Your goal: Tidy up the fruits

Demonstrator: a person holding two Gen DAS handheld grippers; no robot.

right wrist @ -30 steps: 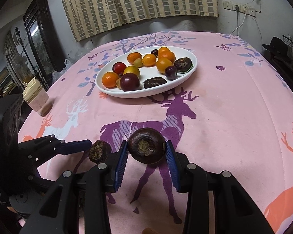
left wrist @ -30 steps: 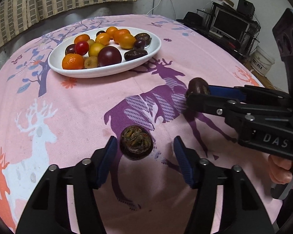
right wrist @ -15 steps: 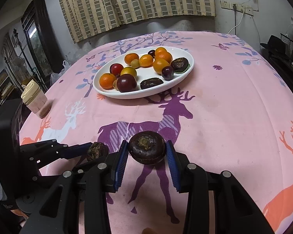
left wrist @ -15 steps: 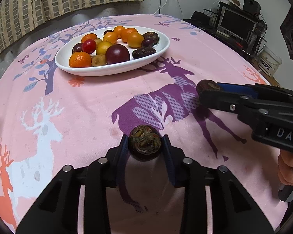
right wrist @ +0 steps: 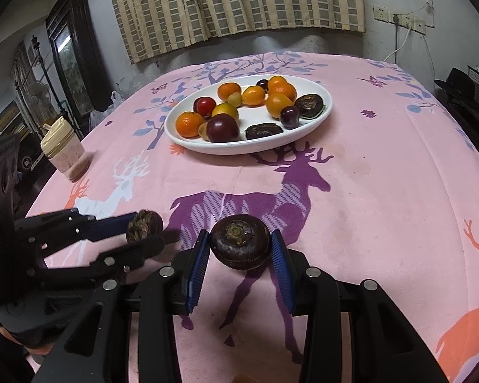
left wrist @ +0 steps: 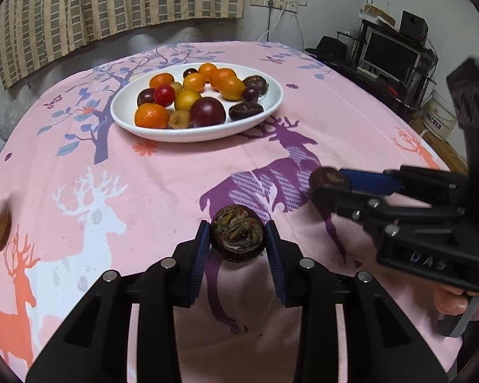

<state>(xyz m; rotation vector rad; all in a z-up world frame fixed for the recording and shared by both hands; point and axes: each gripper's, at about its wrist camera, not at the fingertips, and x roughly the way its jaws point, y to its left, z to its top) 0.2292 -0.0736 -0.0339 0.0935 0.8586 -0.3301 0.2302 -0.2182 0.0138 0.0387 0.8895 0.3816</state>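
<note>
The left gripper (left wrist: 238, 239) pinches a dark mangosteen (left wrist: 238, 237) between blue pads; the right gripper (right wrist: 241, 245) pinches a second mangosteen (right wrist: 241, 245); both hang near the viewer above the pink tablecloth (right wrist: 383, 175), likely bound for the far white plate (right wrist: 322, 118) of fruit.

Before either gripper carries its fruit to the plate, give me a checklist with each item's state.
1. Left gripper shut on its dark fruit, pads on both sides: ok.
2. Right gripper shut on the mangosteen: ok.
3. Both fruits lifted off the tablecloth: cannot tell, though a shadow below each suggests it.
4. Bare space on the white plate: ok, a gap shows in the middle and near its right rim.
5. Path from grippers to plate free of other things: ok.
6. The cup at the left edge stands off that path: ok.
</note>
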